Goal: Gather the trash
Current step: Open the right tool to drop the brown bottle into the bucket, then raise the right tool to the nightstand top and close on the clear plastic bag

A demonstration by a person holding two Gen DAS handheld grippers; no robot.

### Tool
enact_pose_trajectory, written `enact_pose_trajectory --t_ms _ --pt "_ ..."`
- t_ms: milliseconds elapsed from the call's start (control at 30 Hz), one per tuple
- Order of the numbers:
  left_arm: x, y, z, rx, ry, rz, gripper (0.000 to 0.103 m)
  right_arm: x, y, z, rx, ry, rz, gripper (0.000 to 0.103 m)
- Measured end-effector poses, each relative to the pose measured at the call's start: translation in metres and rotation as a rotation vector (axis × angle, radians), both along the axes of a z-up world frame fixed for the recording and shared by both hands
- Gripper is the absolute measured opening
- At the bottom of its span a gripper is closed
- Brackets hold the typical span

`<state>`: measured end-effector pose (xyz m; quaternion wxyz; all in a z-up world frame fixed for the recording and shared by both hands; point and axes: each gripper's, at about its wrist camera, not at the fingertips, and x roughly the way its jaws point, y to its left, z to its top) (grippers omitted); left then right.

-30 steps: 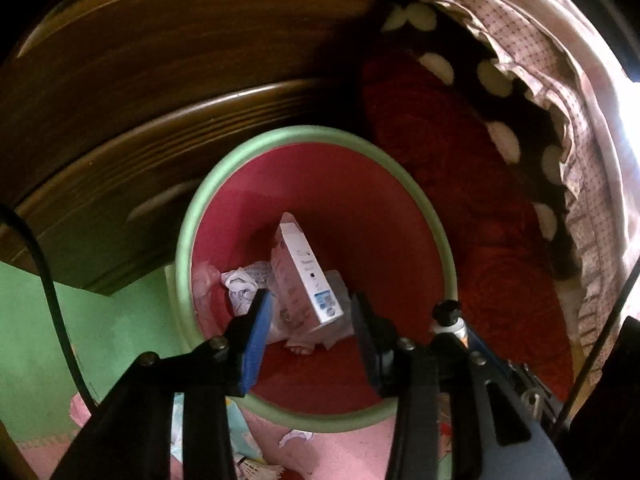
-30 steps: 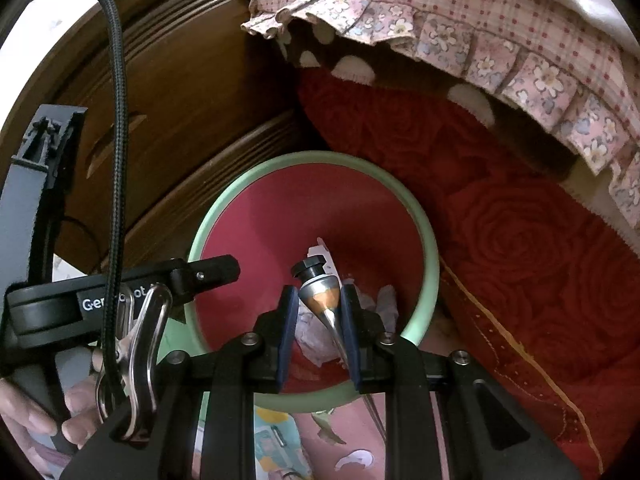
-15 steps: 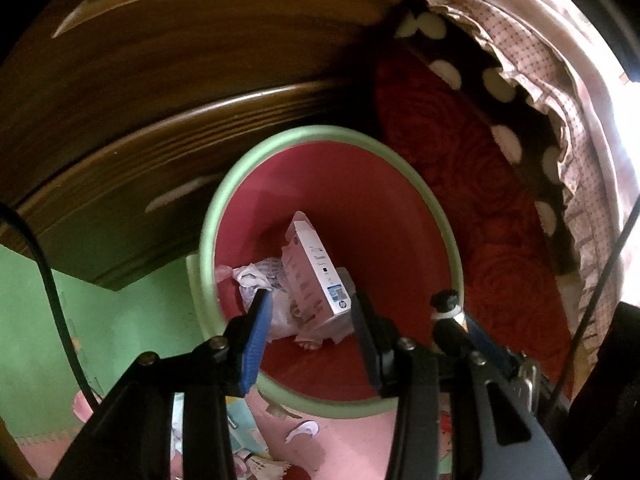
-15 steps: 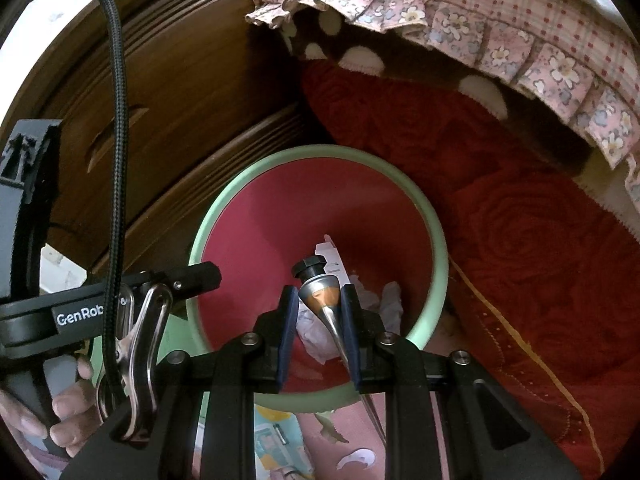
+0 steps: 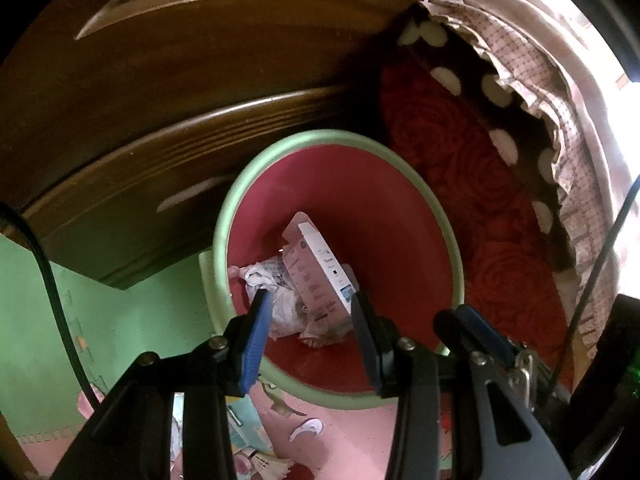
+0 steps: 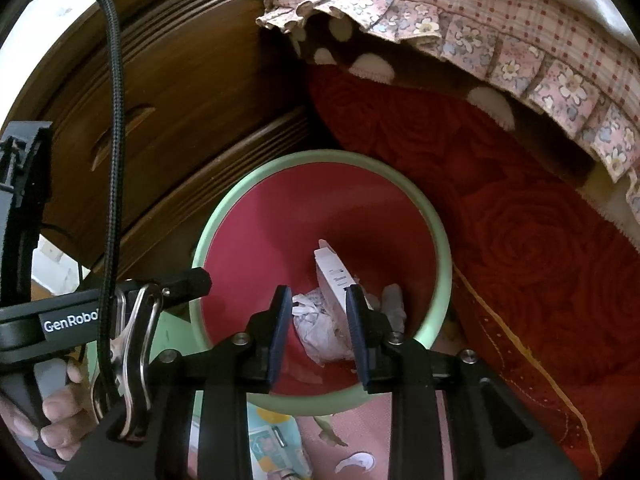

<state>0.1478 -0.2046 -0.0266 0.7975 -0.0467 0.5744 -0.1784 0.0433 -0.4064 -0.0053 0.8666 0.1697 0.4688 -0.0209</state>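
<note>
— Gone from between the right gripper's (image 6: 316, 334) pads is the small cone-tipped bottle; its jaws have just been opening and nothing sits between them.

— Where is the trash?

— Down in the bin (image 6: 443, 256): a white box (image 6: 334, 276) leans on end against crumpled paper (image 6: 320, 332) at the red bottom. No bottle shows among it in either view.

— And the left gripper (image 5: 306, 338)?

— Spread, pinching nothing, hanging over the bin's (image 5: 450, 236) near rim. Through its gap I see the box (image 5: 320, 268) and paper (image 5: 272, 284). It has slid sideways since a second ago, so the bin sits further right in its view.

— Around the bin?

— Green rim, red inside. It stands on a pink mat (image 6: 360, 436) beside a dark wooden drawer unit (image 6: 180, 92). A red rose-patterned blanket (image 6: 540, 248) hangs on the other side under a frilled checked sheet (image 6: 500, 32). A hand (image 6: 56, 412) grips the left tool's handle at the right view's lower left.
</note>
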Motion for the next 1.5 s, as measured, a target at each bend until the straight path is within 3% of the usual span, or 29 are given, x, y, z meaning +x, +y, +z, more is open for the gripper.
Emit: enact_pose_trajectory --t_ms 500,967,1200,1500 --pt "-0.020 0.023 0.039 -0.006 -0.034 0.007 0.043 -0.012 0.011 0.010 -0.038 -0.037 0.055 0.029" --pt "-0.067 0.066 0.103 0.036 -0.132 0.026 0.043 -0.044 0.025 0.046 -0.035 -0.115 0.083 0.030" --pt "-0.087 0.082 0.136 0.069 -0.183 0.008 0.043 -0.056 0.059 0.100 -0.078 -0.160 0.146 0.031" --pt "-0.089 0.091 0.177 0.055 -0.243 -0.006 0.046 -0.043 0.071 0.170 -0.005 -0.256 0.147 0.038"
